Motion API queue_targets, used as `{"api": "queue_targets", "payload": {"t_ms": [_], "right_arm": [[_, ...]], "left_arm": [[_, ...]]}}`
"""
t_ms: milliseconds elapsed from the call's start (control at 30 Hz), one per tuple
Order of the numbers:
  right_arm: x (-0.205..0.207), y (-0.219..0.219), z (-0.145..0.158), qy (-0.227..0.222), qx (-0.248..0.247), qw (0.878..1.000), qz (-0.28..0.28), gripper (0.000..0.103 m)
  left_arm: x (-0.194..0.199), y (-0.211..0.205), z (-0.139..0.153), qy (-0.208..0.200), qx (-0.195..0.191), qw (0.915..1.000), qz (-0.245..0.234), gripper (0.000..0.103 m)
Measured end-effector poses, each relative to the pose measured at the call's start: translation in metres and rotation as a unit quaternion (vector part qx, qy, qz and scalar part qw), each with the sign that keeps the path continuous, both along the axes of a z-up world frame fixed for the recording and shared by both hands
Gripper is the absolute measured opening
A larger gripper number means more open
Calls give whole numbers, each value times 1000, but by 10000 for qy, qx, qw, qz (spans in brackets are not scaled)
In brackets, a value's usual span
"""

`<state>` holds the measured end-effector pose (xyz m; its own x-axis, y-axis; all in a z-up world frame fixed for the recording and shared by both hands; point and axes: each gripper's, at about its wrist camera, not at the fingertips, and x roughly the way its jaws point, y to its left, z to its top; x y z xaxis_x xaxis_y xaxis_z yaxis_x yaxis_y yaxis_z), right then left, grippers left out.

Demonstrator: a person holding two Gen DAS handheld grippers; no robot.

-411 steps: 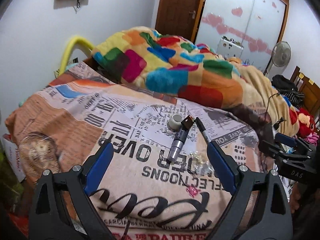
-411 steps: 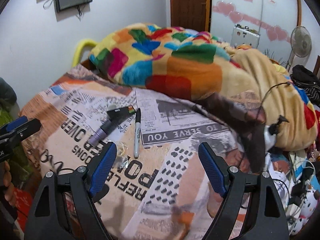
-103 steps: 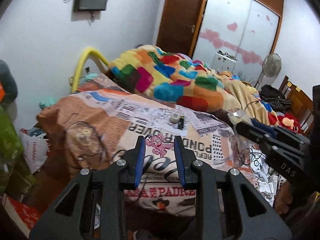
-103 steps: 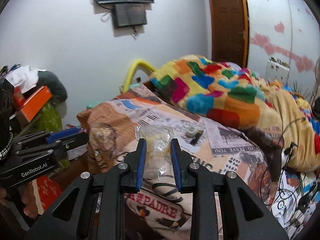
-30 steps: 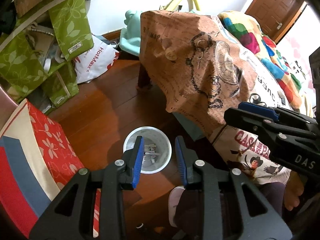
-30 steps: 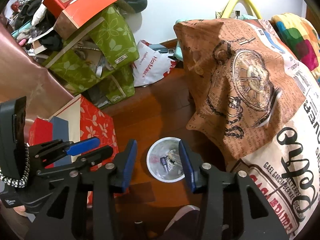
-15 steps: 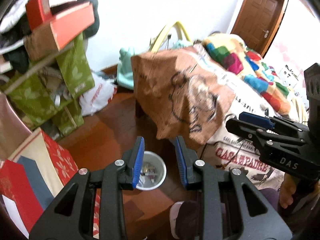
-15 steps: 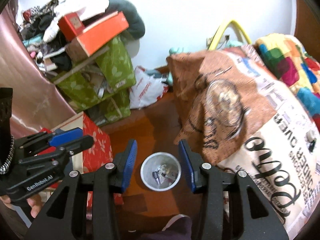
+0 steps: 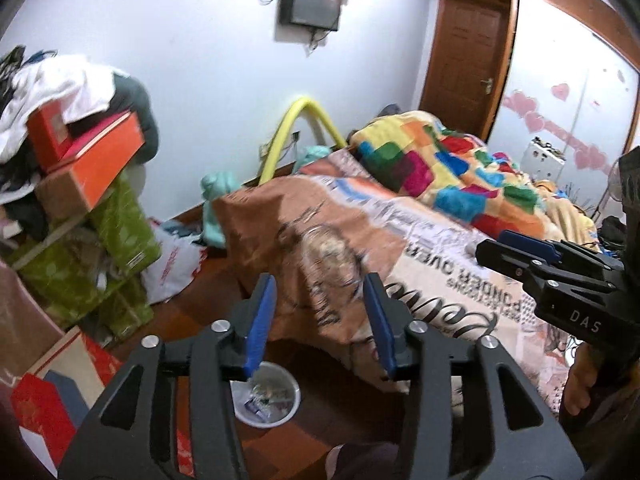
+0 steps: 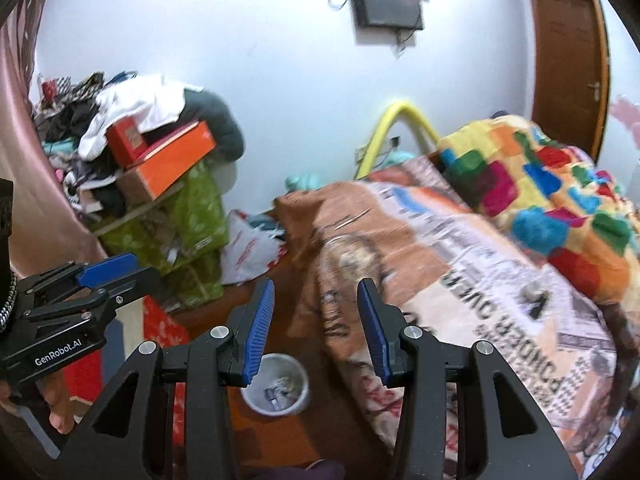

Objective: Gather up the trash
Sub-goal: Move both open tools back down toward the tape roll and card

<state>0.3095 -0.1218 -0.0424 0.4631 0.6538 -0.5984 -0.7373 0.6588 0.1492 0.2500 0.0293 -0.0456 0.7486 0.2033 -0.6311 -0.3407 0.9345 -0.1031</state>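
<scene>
A small white trash bin (image 9: 272, 396) with several scraps inside stands on the wooden floor beside the bed; it also shows in the right wrist view (image 10: 280, 392). My left gripper (image 9: 320, 320) is open and empty above the bin, and shows at the left of the right wrist view (image 10: 116, 276). My right gripper (image 10: 314, 326) is open and empty above the bin, and shows at the right of the left wrist view (image 9: 516, 248). On the bed sheet a small dark item (image 10: 534, 300) lies far off, blurred.
The bed (image 9: 432, 264) with a newspaper-print sheet and a colourful blanket (image 9: 440, 168) fills the right. Green boxes (image 9: 120, 240), an orange box (image 9: 92, 164) and piled clothes stand at the left. A red patterned box (image 9: 52, 396) lies on the floor by the bin.
Both grippers have tilted up from the floor toward the bed, so the bin has slid low in both views. The jaws of both have opened wider.
</scene>
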Motion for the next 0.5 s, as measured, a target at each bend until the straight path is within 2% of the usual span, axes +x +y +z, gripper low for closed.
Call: {"api": "queue_targets", "payload": {"t_ms": [267, 500], "right_arm": [[29, -57, 12, -278, 101, 9979, -579, 40], [68, -103, 5, -318, 54, 9932, -1120, 40]], "left_arm": [[51, -49, 12, -113, 71, 9989, -444, 51], [107, -87, 7, -74, 108, 9962, -857, 51]]}}
